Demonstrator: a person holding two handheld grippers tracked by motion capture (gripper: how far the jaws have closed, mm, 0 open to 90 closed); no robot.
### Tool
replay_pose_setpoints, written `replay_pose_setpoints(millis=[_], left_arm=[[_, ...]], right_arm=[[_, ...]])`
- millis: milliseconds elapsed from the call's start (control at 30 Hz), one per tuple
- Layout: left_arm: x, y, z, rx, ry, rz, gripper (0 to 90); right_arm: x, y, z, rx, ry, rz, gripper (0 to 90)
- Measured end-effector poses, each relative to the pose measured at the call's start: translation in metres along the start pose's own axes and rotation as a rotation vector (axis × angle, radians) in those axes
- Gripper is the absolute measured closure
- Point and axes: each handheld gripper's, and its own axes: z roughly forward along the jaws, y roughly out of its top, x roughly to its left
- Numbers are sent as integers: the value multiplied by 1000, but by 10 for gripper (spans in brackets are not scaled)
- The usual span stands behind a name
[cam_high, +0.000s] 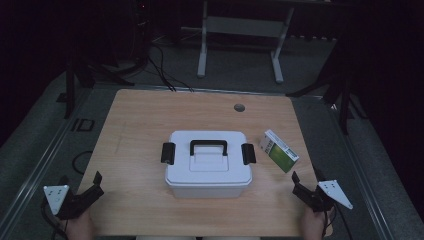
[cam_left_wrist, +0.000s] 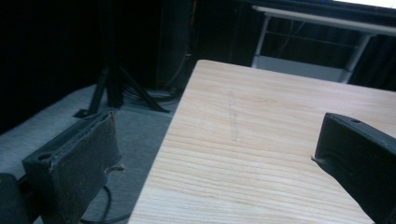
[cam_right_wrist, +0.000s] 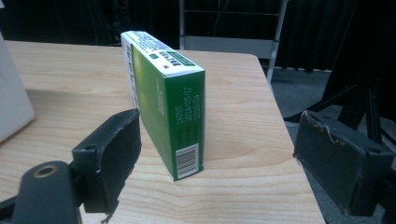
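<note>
Right gripper view: green box (cam_right_wrist: 163, 100) stands on edge on table (cam_right_wrist: 243, 116), just ahead of right gripper (cam_right_wrist: 219, 154), between the lines of its jaws but not touched; jaws spread wide, nothing held. High view: green box (cam_high: 279, 150) sits near table's right edge, just right of white bin (cam_high: 208, 164) w/ black handle (cam_high: 208, 146) & two black side latches; lid on. Right gripper (cam_high: 306, 188) hovers at near right corner, pointing twd box. Left gripper (cam_high: 86, 192) at near left corner, well apart from bin, jaws released, empty. Left gripper view: bare table (cam_left_wrist: 261, 140) edge between its wide jaws.
</note>
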Motion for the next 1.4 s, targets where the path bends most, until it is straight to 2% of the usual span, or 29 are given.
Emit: replay_pose_setpoints(millis=[33, 100, 133, 233, 267, 300, 400, 433, 500, 533, 600, 733, 767, 800, 867, 900, 967, 1100, 1167, 1200, 1267, 1333, 1400], left_arm=[[3, 1, 0, 11, -22, -11, 0], [5, 2, 0, 23, -29, -13, 0], [9, 4, 1, 32, -33, 2, 0], [15, 6, 3, 46, -55, -10, 0], [18, 6, 4, 51, -79, -26, 0], [21, 7, 5, 64, -102, -41, 0], [28, 4, 8, 133, -129, -60, 0], [30, 3, 8, 165, -109, -57, 0], [30, 1, 7, 165, -66, -59, 0], [31, 1, 7, 168, -70, -66, 0], [30, 1, 8, 171, -62, -47, 0], [28, 4, 10, 165, -150, 12, 0], [27, 4, 10, 166, -188, 31, 0], [27, 4, 11, 179, -218, 39, 0], [26, 3, 13, 207, -260, 81, 0], [26, 3, 13, 222, -296, 101, 0], [26, 2, 14, 249, -331, 134, 0], [28, 4, 17, 319, -415, 166, 0], [28, 6, 18, 350, -437, 185, 0], [29, 8, 19, 359, -464, 181, 0], [30, 11, 20, 399, -475, 203, 0], [31, 12, 20, 427, -484, 254, 0], [31, 14, 20, 480, -482, 301, 0]], right_arm=[[0, 0, 0, 3, 0, 0, 142], [-2, -1, 1, 16, -6, 17, 142], [-3, -1, 1, 18, -6, 29, 142], [-4, -1, 2, 26, 0, 42, 142], [-4, -2, 2, 27, 2, 42, 142], [-4, -2, 2, 27, 2, 42, 142], [-3, -2, 3, 41, 12, 33, 142], [-2, -1, 3, 42, 14, 33, 142], [-2, -2, 3, 47, 13, 30, 142], [-2, -2, 4, 47, 11, 31, 142], [-3, -2, 4, 47, 20, 36, 142], [-3, -2, 4, 50, 27, 44, 142], [-3, -2, 4, 51, 29, 45, 142], [-3, -2, 4, 54, 31, 47, 142], [-3, -2, 4, 55, 33, 47, 142], [-3, -2, 5, 55, 33, 46, 142], [-3, -2, 5, 57, 38, 43, 142], [-3, -2, 5, 59, 42, 42, 142], [-3, -2, 5, 61, 42, 42, 142], [-2, -2, 5, 60, 42, 43, 142], [-2, -2, 5, 61, 43, 43, 142], [-2, -2, 5, 59, 44, 45, 142], [-3, -2, 5, 60, 45, 46, 142]])
